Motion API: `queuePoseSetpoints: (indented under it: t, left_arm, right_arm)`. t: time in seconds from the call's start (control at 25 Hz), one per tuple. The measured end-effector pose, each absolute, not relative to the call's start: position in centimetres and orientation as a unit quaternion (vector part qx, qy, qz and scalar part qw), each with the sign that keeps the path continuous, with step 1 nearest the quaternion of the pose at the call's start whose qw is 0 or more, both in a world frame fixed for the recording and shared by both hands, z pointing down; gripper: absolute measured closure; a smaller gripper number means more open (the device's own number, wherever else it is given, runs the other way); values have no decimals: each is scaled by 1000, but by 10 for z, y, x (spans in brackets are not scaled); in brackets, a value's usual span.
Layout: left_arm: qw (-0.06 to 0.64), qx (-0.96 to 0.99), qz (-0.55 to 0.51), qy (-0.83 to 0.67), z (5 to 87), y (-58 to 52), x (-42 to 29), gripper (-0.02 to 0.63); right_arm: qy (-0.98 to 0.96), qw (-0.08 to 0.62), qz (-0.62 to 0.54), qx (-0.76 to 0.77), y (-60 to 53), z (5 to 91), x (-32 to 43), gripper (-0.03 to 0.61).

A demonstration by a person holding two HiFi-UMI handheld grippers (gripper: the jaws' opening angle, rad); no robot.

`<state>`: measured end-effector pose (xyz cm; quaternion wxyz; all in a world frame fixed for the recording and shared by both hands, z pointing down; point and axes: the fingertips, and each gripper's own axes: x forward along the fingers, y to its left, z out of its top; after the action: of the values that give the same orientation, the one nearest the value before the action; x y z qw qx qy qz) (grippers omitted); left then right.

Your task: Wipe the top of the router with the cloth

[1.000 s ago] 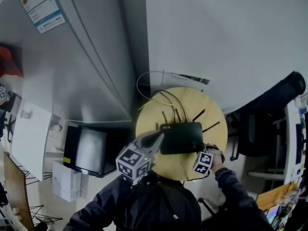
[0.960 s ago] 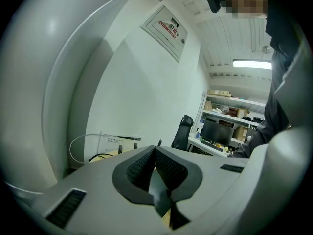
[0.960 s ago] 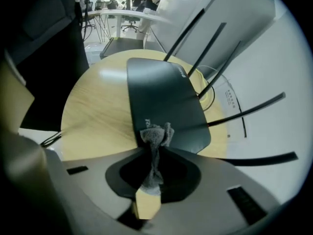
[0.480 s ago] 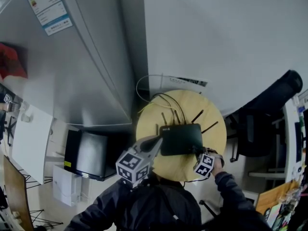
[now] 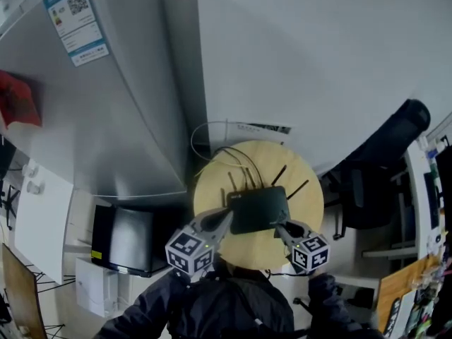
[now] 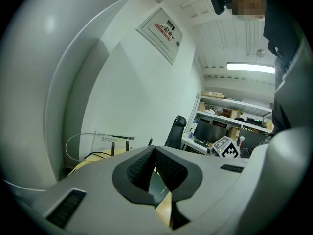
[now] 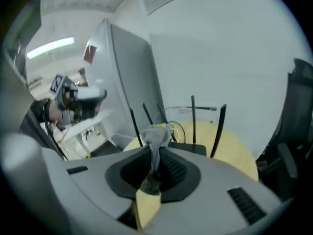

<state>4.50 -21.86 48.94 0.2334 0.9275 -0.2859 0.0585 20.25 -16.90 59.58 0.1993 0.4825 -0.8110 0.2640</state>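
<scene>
Router (image 5: 259, 209): a flat black box with thin antennas (image 5: 281, 175), lying near the middle of a round yellow surface (image 5: 304, 189) in the head view. From there the left gripper (image 5: 227, 215) has its tip at the router's near left corner and the right gripper (image 5: 277, 226) its tip at the near right corner. That view is too steep and too small to show what either one carries.

The right gripper view settles it for its side. The jaws of the right gripper (image 7: 155, 153) are clamped on a grey cloth (image 7: 157, 136), which is bunched between the ribbed pads and pokes up past their tips. Just beyond the cloth lies the router (image 7: 193, 148), with its antennas standing upright behind it.

In the left gripper view the jaws of the left gripper (image 6: 153, 152) are pressed together with nothing between them. Only a dark glossy sliver and a strip of yellow surface show below the pads.

Behind the router, a yellow cable (image 5: 220, 162) and a looped white cable (image 5: 200, 129) run towards the white wall, clearest in the head view. A tall grey cabinet (image 5: 106, 119) stands to the router's left and a black office chair (image 5: 395, 136) to its right. Only the left gripper view shows shelves (image 6: 234, 109) beyond that chair, along with the right gripper's marker cube (image 6: 226, 147).
</scene>
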Motion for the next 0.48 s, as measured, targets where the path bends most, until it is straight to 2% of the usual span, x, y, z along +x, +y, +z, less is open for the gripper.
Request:
queuePoseSetpoints:
  t: [0.08, 0.16, 0.48]
  left_arm:
    - [233, 929, 57, -281, 489, -215, 47, 612]
    - [235, 930, 55, -276, 488, -209, 48, 612]
    - [239, 933, 45, -264, 482, -190, 54, 612]
  right_arm:
    - [-811, 136, 278, 497, -163, 570, 196, 507]
    - [-810, 107, 277, 505, -153, 553, 188, 506]
    - [-814, 99, 252, 514, -121, 531, 168, 506]
